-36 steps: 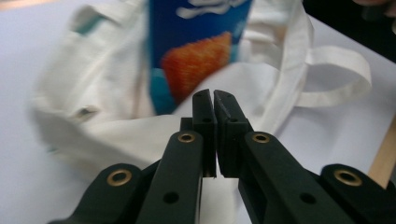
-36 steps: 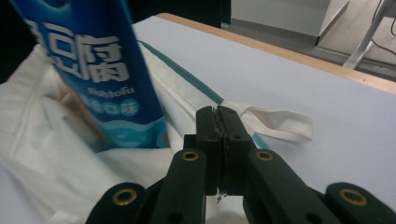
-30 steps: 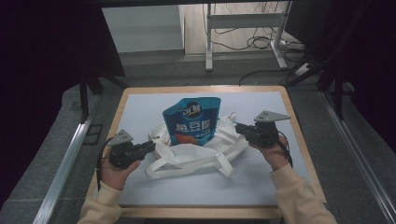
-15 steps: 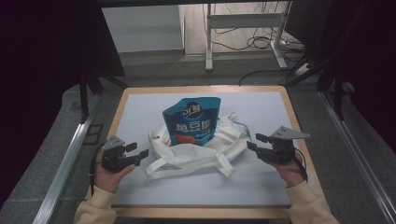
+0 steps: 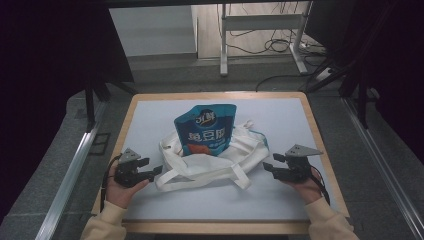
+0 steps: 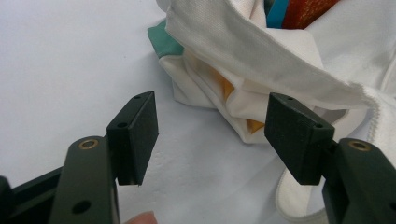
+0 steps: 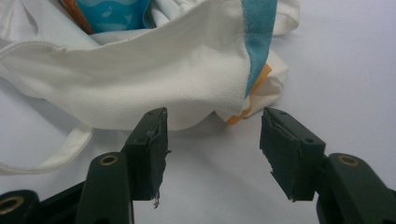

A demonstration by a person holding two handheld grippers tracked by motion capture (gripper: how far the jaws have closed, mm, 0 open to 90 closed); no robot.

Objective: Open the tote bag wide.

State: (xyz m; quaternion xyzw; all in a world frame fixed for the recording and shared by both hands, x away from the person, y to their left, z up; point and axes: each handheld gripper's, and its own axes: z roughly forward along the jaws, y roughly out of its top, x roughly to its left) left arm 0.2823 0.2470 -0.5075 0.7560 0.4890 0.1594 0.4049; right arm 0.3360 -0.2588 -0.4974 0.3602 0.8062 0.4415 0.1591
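Apparently the packing is done: the blue snack pouch (image 5: 204, 129) stands in the mouth of the white tote bag (image 5: 210, 162) at the mat's centre, leaving perhaps only the handles to gather. The left gripper (image 5: 156, 171) at eight o'clock and the right gripper (image 5: 267, 167) at four o'clock sit empty, jaws apart. The pale mat (image 5: 280, 200) covers a wood-edged table (image 5: 320, 145); at twelve o'clock are a metal desk frame (image 5: 260, 22) and floor cables (image 5: 285, 46)

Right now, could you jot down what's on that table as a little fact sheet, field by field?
Surface: white mat on a wooden-edged table
Main item: white cloth bag, crumpled, straps loose toward the person
Inside the bag: blue snack pouch, its top sticking out
Left gripper: jaws open, beside the bag's left edge, holding nothing
Right gripper: jaws open, beside the bag's right edge, holding nothing
Bag trim: blue stripe and orange patch at one corner
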